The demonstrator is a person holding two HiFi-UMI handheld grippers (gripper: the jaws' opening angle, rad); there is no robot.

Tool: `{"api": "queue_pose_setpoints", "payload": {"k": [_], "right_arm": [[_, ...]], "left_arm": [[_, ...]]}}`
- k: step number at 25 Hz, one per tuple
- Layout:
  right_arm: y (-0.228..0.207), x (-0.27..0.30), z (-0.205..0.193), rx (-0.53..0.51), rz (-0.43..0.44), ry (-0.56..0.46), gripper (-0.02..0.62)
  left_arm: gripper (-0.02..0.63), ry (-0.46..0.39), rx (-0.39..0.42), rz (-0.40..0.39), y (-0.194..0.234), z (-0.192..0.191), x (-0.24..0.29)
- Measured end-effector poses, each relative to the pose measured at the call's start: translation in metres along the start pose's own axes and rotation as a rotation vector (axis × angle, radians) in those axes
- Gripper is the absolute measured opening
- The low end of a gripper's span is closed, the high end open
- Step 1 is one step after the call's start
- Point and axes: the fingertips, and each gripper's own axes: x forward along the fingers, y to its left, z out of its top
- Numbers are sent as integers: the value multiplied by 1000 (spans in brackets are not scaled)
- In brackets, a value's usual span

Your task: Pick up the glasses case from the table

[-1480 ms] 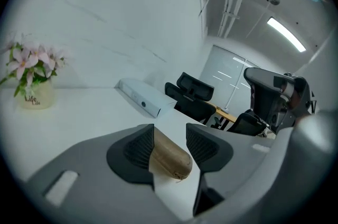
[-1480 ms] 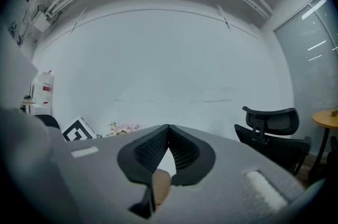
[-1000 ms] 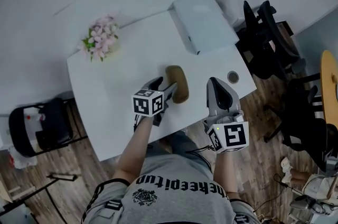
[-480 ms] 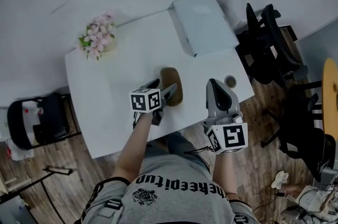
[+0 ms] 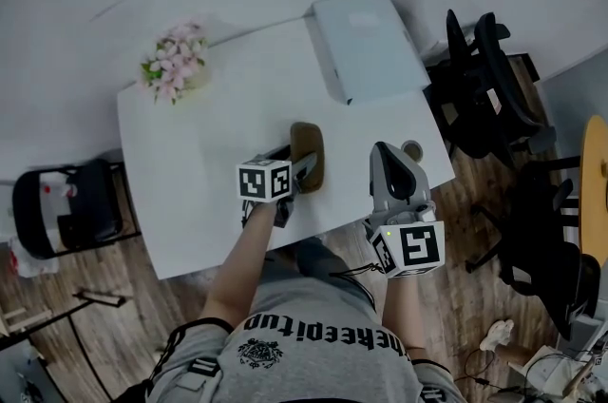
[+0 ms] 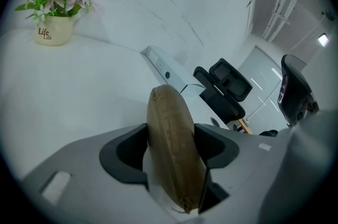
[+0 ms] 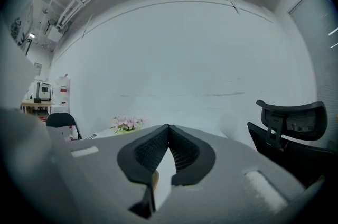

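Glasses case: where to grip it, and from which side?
Across its narrow width, at the end nearest the person, coming in along its long axis. The glasses case lies flat on the table, long and rounded, so its two long sides give the pads opposing faces. The left gripper is set that way: its jaws have just been closing, with the case between them.

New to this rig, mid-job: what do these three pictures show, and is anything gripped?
No robot: a person holds a two-jaw claw in each hand. One picture looks down from a head camera; the other two look along each claw. The white table carries a pot of pink flowers, a pale flat box and a brown oval glasses case. The left claw has just been closing its jaws, which now press on the case between them. The right claw is shut and empty.
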Motion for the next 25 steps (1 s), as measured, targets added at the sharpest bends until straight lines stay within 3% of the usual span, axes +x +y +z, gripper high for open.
{"api": "queue_pose_setpoints", "payload": {"k": [6, 10, 18, 25], "right_arm": [[1, 3, 4, 3, 16, -12, 3], [7, 6, 6, 3, 26, -19, 3], [21, 11, 12, -2, 32, -40, 3], [38, 16, 20, -17, 40, -55, 3]], "left_arm": [[276, -47, 110, 55, -5, 15, -15], [276, -127, 135, 59, -11, 36, -34], [275, -264, 316, 99, -32, 78, -83], [275, -379, 382, 103, -45, 105, -128]]}}
